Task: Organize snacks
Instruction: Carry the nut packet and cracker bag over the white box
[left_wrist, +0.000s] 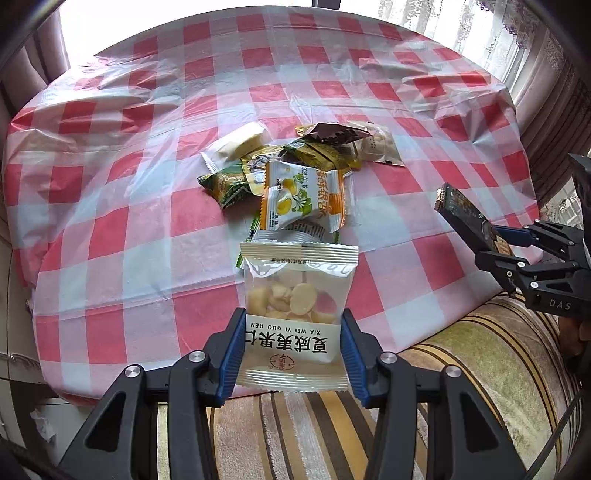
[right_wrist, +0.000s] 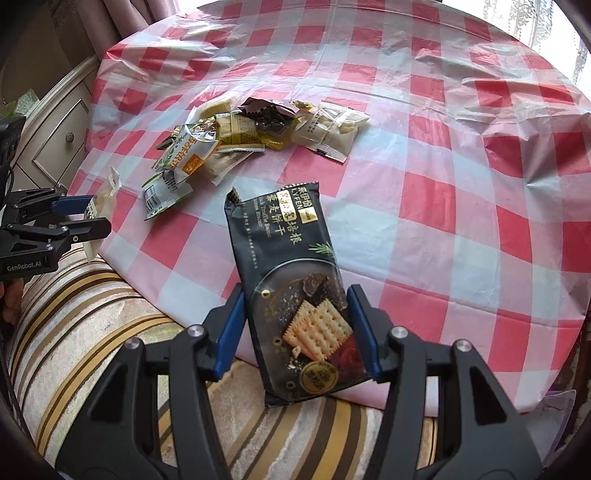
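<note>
Snack pile (left_wrist: 295, 166) is seen on checked worktop (left_wrist: 406, 110). Nut packet (left_wrist: 295, 310) is gripped by left tongs (left_wrist: 293, 354); cracker pack (right_wrist: 295, 295) by right tongs (right_wrist: 299, 332).

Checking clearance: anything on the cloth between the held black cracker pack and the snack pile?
Nothing: right wrist view shows bare checked tablecloth between the black cracker pack and the snack pile.
</note>
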